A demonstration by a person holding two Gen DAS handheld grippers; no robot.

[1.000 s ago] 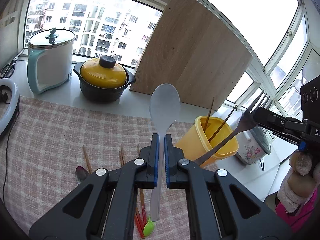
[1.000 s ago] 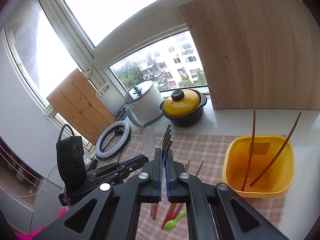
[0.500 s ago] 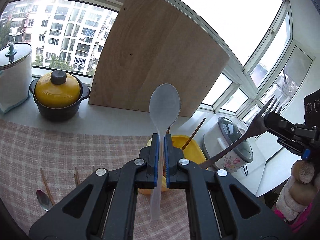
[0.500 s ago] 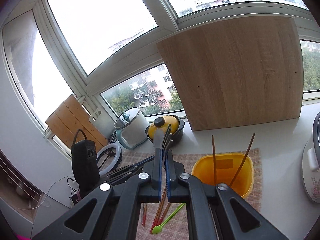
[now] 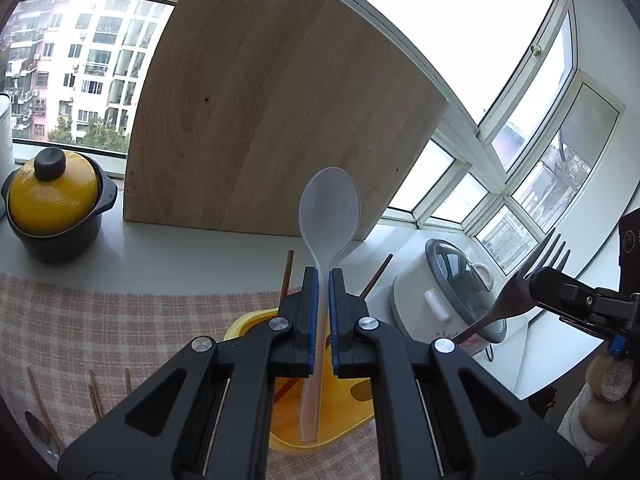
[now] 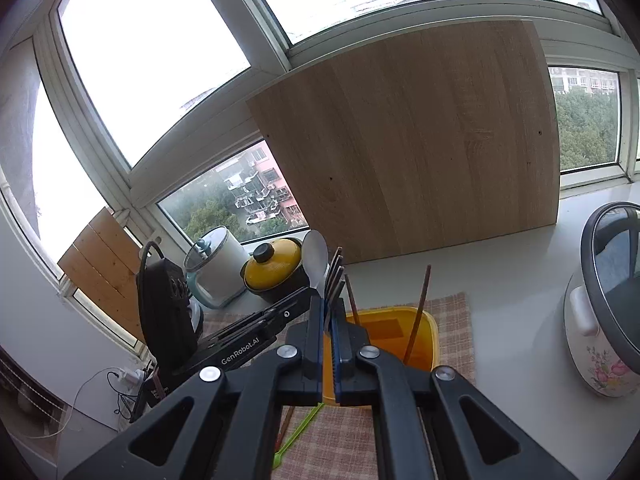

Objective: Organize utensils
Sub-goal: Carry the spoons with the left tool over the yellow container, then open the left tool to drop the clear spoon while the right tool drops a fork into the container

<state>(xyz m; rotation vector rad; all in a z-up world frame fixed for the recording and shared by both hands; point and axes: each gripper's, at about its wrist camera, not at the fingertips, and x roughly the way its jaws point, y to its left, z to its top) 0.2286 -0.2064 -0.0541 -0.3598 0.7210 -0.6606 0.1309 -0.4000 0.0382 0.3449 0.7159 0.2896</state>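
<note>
- Both pairs of fingers are clamped on utensils: the left gripper pinches the handle of a pale plastic spoon, bowl upward, and the right gripper grips a dark metal fork, tines upward.
- Behind the yellow tub, a big wooden board leans against the window.
- Under the tub lies a checked cloth spread on the white tabletop.
- Right of the tub stands a white flowered rice cooker with a glass lid.
- Left of the tub, well apart on the tabletop, sits a black pot with a yellow lid.
- Two brown chopsticks stand tilted inside the tub itself.
- Seen from the left wrist, the spoon's handle end hangs over the tub's opening.
- Seen from the right wrist, the fork is above the tub's left edge, with the spoon just left of it.
- Left of the tub, more chopsticks and a small metal spoon lie on the cloth.
- In front of the tub lies a green plastic utensil.
</note>
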